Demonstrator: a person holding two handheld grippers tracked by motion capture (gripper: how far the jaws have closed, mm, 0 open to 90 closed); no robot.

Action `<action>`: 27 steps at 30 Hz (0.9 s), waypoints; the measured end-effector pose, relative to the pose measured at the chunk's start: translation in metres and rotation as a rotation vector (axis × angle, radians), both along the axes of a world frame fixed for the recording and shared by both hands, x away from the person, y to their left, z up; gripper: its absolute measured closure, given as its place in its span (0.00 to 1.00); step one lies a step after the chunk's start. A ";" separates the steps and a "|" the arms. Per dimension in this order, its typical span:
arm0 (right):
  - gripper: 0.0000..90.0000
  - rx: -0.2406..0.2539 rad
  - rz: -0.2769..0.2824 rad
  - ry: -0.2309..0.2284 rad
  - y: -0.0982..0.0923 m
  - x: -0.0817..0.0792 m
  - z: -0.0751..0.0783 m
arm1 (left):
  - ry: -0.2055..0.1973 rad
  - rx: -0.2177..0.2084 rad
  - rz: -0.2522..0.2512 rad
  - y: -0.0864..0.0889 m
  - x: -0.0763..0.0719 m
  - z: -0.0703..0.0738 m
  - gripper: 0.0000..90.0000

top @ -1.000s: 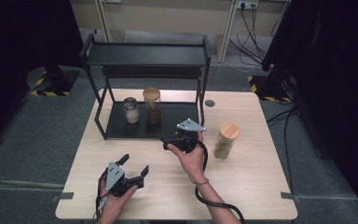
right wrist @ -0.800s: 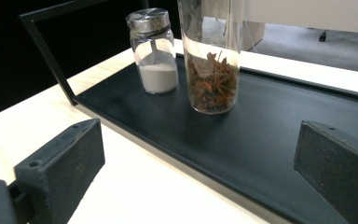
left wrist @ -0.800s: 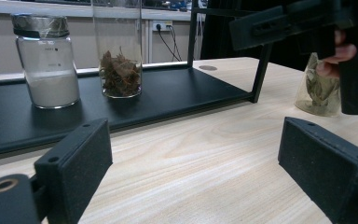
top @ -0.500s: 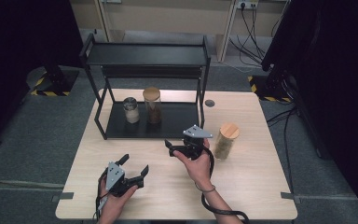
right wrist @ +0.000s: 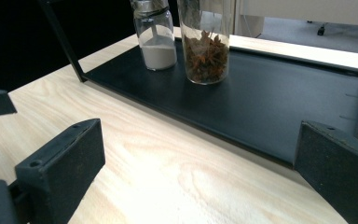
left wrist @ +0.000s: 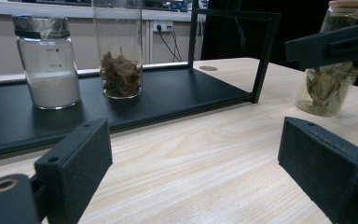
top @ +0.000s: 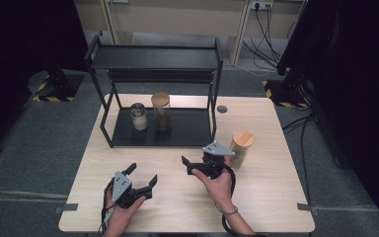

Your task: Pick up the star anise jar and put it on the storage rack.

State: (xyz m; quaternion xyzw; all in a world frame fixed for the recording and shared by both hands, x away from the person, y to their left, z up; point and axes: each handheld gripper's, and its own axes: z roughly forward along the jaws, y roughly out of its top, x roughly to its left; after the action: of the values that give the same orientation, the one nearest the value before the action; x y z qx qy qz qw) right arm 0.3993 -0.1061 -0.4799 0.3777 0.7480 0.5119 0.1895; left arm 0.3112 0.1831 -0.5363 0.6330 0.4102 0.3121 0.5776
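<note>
Two glass jars stand on the black rack's lower shelf: a short one with white powder and a taller one with star anise. A third jar with a wooden lid, holding dried leaves, stands on the table right of the rack. My right gripper is open and empty, just left of that jar, facing the shelf. My left gripper is open and empty near the table's front edge.
The rack has a black top shelf and thin posts; its front right post stands between the shelf and the leaf jar. A small round grommet sits in the light wood tabletop. Cables run along the floor behind.
My right gripper has drifted right and back toward the person, ending beside the wooden-lid jar. The left gripper and the jars have stayed where they were.
</note>
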 end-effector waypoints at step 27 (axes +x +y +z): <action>0.03 0.016 -0.145 0.024 -0.077 -0.048 -0.012 | 0.002 0.001 0.002 0.000 0.000 0.000 0.10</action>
State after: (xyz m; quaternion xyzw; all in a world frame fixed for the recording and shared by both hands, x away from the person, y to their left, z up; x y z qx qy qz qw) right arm 0.3517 -0.1829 -0.4919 0.4387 0.7167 0.4981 0.2140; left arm 0.3114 0.1831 -0.5363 0.6332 0.4114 0.3119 0.5767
